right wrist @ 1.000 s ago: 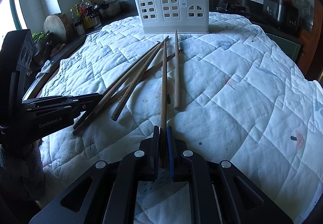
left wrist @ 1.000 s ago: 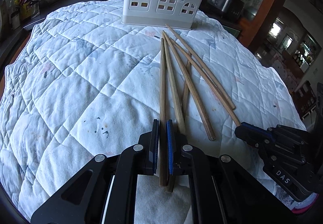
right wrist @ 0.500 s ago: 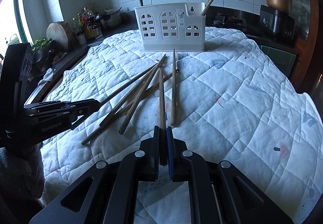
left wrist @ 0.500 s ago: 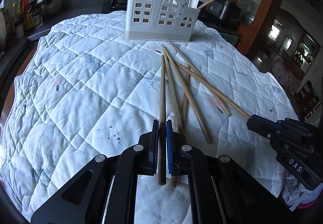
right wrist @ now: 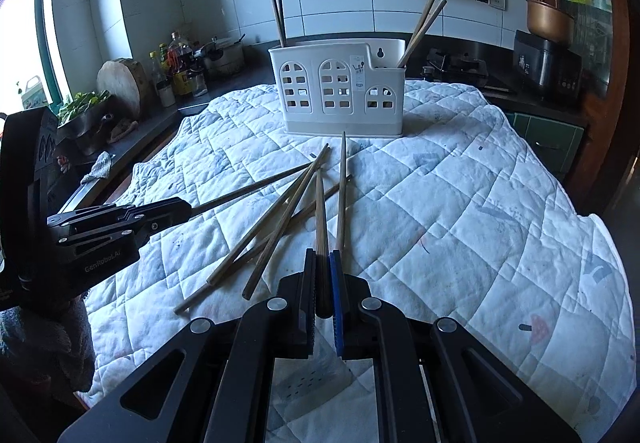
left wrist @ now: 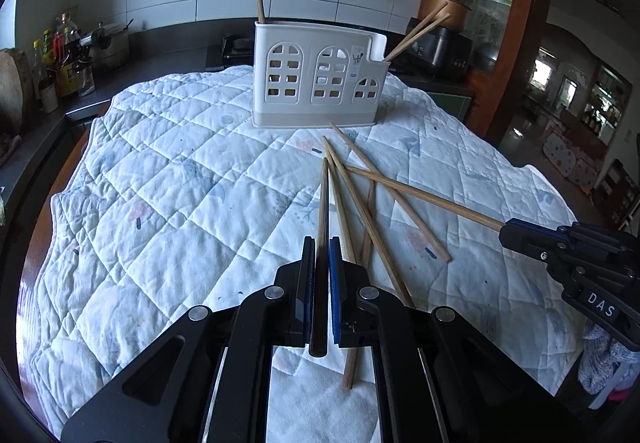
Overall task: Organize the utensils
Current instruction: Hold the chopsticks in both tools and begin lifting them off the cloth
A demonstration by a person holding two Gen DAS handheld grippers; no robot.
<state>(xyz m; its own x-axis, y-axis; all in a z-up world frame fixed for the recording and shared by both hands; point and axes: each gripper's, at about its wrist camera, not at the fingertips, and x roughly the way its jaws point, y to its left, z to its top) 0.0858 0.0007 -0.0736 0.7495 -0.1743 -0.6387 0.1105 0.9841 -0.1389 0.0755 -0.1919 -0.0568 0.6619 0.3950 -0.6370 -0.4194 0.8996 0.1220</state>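
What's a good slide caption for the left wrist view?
Left gripper and right gripper each lift one chopstick toward the white holder.

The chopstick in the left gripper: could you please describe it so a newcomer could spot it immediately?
Start at the white utensil holder on the quilt. Loose chopsticks fan out before it. The wanted chopstick is the leftmost and darkest, clamped in the left gripper, its tip pointing toward the holder.
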